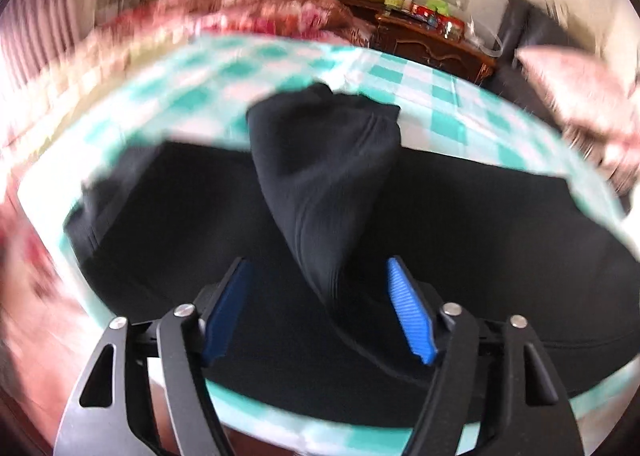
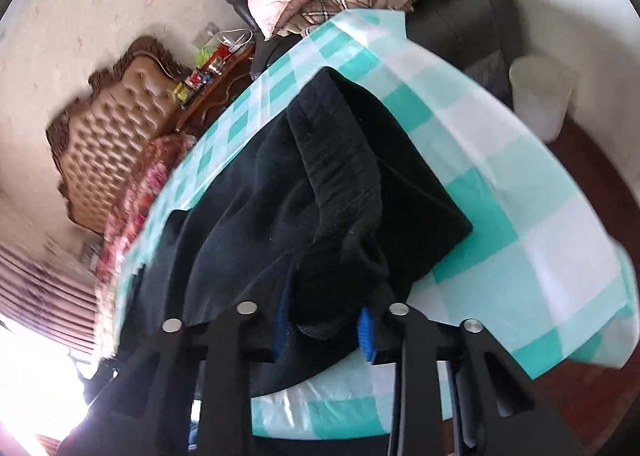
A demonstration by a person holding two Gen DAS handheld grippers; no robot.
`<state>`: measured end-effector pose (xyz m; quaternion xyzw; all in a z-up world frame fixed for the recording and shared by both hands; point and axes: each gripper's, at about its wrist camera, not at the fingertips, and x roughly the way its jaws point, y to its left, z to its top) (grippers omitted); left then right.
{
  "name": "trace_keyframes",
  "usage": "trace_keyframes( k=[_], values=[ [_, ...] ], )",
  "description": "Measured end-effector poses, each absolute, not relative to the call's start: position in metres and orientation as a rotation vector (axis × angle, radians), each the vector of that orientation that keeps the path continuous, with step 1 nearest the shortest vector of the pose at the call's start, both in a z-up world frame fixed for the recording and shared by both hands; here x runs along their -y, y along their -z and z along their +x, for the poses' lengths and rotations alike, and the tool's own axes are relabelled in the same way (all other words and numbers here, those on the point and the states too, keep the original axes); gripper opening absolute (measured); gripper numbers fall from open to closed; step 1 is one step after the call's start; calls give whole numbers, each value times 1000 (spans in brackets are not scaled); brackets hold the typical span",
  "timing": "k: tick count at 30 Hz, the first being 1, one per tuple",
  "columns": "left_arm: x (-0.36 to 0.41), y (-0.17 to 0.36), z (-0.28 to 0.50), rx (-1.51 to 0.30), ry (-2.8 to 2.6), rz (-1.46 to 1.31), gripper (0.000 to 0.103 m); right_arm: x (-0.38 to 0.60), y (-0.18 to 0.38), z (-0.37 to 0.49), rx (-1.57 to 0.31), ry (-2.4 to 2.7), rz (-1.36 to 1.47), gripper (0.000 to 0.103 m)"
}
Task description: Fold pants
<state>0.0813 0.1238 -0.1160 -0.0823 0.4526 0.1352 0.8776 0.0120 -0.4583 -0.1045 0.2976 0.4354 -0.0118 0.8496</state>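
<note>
black pants (image 2: 320, 184) pinched in right gripper (image 2: 325, 330).

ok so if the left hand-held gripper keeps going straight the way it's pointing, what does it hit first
Most likely the black pants: the left hand-held gripper is open, and a raised ridge of the fabric runs up between its fingers. Depth is unclear in the blurred view, so contact may be very near.

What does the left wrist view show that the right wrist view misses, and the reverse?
Only the left wrist view shows the left hand-held gripper, jaws open around a raised fold. Only the right wrist view shows the right hand-held gripper shut on bunched fabric, plus a white plastic bin. Both show the black knit pants on the teal-and-white checked tablecloth.
</note>
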Motion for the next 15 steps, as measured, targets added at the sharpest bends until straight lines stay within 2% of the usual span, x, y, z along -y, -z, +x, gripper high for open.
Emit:
trace_keyframes(
  k=[1,2,3,4,9,11,13,15],
  values=[
    [-118,118,91,-949,-315,-73,73,455,103,12,-915,35,600,25],
    [-115,121,98,-956,-348,1,60,452,102,13,-913,44,579,24],
    [-115,125,105,-960,-371,64,16,451,101,12,-910,49,567,23],
    [-117,127,109,-971,-364,72,14,452,100,11,-905,49,568,23],
    [-160,85,68,-857,-303,-236,13,461,92,4,-868,38,594,20],
    [-190,92,51,-895,-261,-493,14,461,95,6,-878,52,582,20],
    [-214,122,43,-1003,-252,-698,22,463,106,10,-904,72,585,20],
    [-219,138,39,-1039,-283,-701,44,463,112,10,-922,88,572,20]
  ],
)
